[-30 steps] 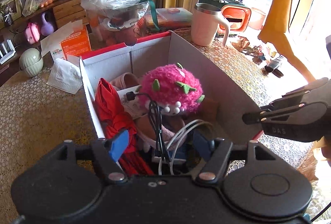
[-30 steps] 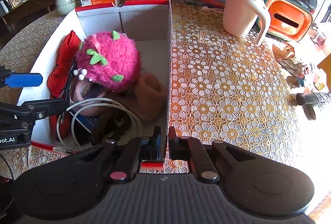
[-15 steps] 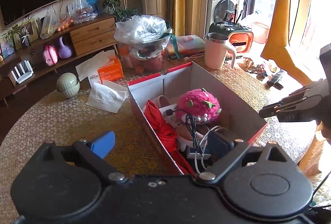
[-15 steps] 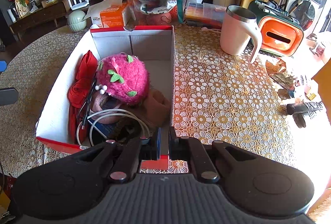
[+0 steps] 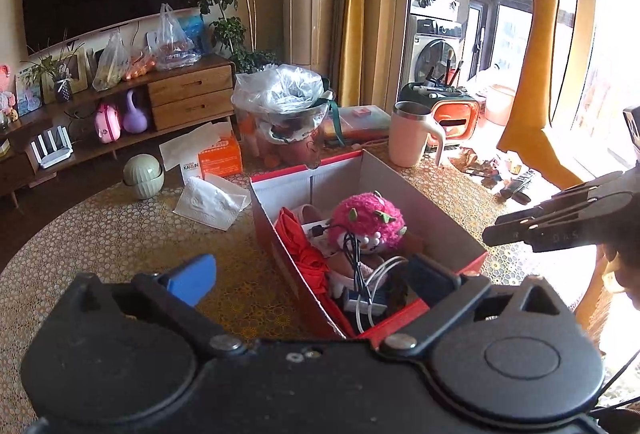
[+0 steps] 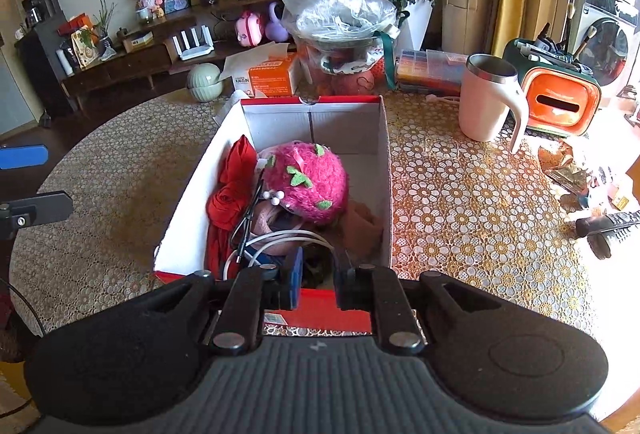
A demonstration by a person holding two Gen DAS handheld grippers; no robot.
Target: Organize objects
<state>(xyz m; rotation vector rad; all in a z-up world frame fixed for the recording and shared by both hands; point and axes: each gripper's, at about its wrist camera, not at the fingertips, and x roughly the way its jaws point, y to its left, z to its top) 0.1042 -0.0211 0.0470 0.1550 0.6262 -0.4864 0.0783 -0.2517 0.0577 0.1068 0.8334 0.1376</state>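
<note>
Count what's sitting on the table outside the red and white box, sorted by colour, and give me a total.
Pink: 1, the mug
Orange: 2, the tissue box and the holder with brushes
Green: 1, the round ribbed jar
White: 1, the tissue pack
Clear: 1, the plastic-covered bowl
Multicoloured: 1, the flat case
Black: 1, the remote
Total: 8

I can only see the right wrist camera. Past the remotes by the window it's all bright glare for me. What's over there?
Observer: A tall orange giraffe figure stands there.
Operator: Cool! What's hiding behind the pink fuzzy toy in the box?
Observer: Something pale pink, near the box's far end. I can't tell what it is.
Operator: Is the other grabber holding anything?
Observer: No. The left gripper has just been opening wide, and nothing is gripped between its jaws.
</note>
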